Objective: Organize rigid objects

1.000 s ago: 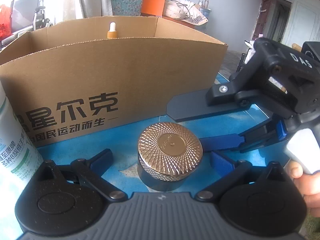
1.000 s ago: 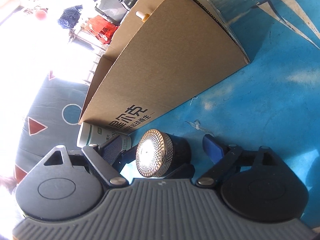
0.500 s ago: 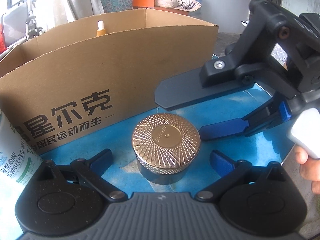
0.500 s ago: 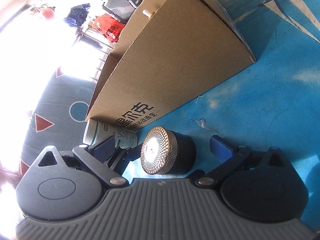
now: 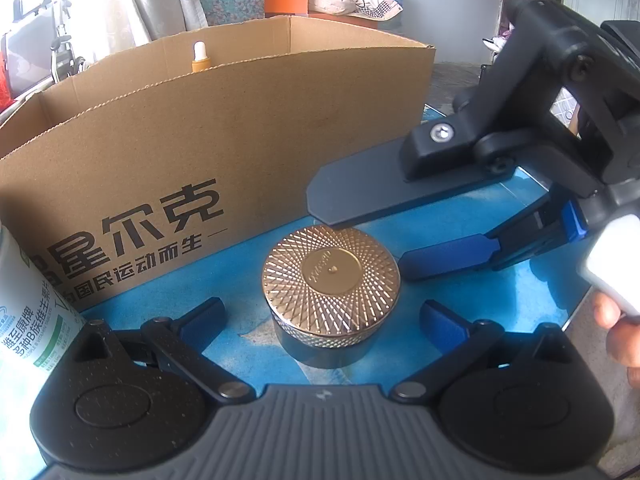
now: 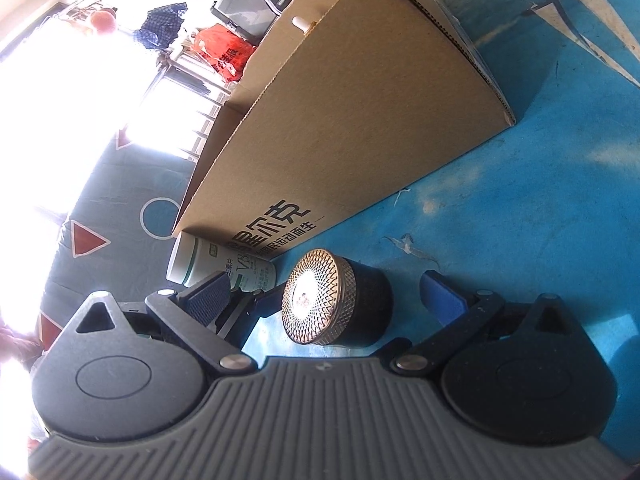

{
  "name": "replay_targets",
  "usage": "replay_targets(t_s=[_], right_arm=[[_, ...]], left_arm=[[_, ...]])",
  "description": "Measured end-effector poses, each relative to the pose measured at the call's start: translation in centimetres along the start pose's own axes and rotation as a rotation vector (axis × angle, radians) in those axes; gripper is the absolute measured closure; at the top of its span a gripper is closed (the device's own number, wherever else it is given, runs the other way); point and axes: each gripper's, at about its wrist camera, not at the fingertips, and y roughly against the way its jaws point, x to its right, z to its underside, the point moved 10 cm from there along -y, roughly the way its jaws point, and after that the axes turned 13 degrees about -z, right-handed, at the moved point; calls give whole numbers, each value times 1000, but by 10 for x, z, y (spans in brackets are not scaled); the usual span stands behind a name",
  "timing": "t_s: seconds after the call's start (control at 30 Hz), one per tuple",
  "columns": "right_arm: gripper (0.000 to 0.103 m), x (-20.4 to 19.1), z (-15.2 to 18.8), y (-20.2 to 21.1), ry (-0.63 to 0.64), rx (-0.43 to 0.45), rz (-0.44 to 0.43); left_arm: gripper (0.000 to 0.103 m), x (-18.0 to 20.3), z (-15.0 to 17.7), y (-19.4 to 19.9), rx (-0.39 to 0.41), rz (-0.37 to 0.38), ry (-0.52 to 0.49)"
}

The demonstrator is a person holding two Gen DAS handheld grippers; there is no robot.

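A round dark jar with a patterned gold lid (image 5: 331,280) stands upright on the blue table cover (image 5: 500,292), just in front of a cardboard box (image 5: 200,140). My left gripper (image 5: 322,320) is open, one finger on each side of the jar and neither touching it. My right gripper (image 5: 362,238) comes in from the right, rolled on its side. One of its fingers hovers over the lid's far edge and the other lies low beside the jar. In the right wrist view the jar (image 6: 340,300) sits between the wide-open right gripper (image 6: 326,300) fingers, untouched.
A white bottle with green print (image 5: 28,312) (image 6: 216,260) stands left of the jar by the box (image 6: 360,120). A small dropper bottle (image 5: 201,58) stands inside the box. The table's edge and a person's hand (image 5: 620,332) are at the right.
The right gripper's fingers have spread a little wider around the jar. The left wrist view has rolled slightly. The jar has stayed in place.
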Motion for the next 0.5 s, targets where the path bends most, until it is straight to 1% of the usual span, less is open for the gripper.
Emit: replay_targets(t_s=[0.33,0.5], right_arm=[[1,-1,2,0,14,-14,-5],[1,0,1,0,8,-16,-5]], left_arm=[[0,1,0,0,-4,-2,-1],[0,-1,-2,0,-5,11,15]])
